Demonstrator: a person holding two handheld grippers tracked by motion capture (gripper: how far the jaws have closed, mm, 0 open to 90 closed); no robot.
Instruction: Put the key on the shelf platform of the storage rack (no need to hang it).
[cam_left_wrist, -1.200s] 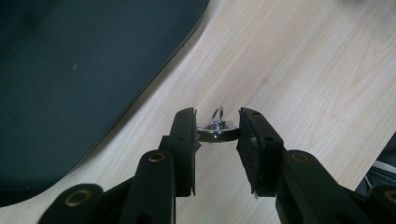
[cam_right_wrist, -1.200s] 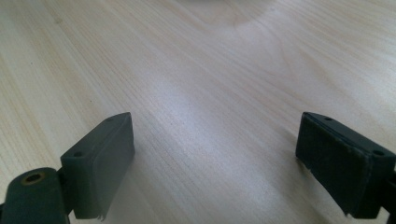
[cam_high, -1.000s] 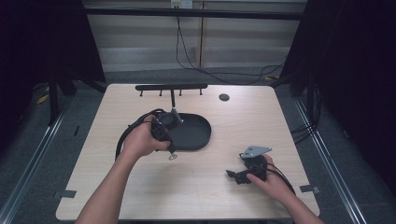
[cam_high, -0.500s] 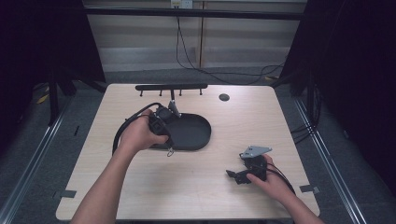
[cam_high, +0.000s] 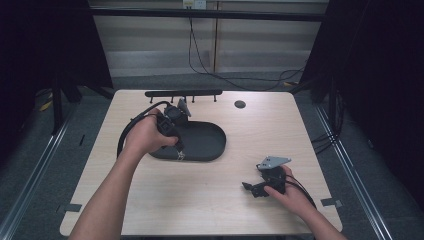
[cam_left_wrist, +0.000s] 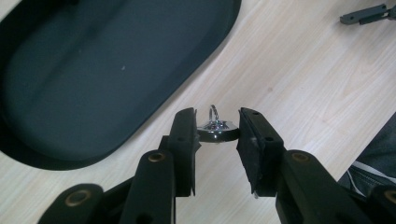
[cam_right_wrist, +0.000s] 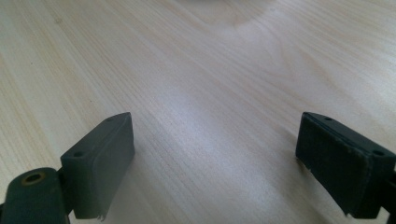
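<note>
High view: left claw (cam_high: 179, 152) sits at the near rim of the black oval plastic tray (cam_high: 207, 142), on the left half of the pale wood-grain worktop (cam_high: 210, 200). It pinches a small shiny metal piece with a ring on top (cam_high: 180, 157), which hangs just at the tray's near edge. Left hand (cam_high: 145, 137) wraps the claw body, cable looping behind. Right claw (cam_high: 251, 189) lies low near the front right of the worktop, held by the right hand (cam_high: 292, 192), grey three-cornered plate on top. Black bar with pegs (cam_high: 183, 93) along the far edge, small dark round disc (cam_high: 240, 104) to its right.

Left gripper view: jaws narrow, clamped on the metal piece (cam_left_wrist: 215, 128) from both sides; ring stands upright. Tray (cam_left_wrist: 116, 70) just beyond, upper left. Whether the piece touches the worktop, can't tell.

Right gripper view: jaws spread wide, nothing between them, bare worktop (cam_right_wrist: 201, 93) below.
</note>
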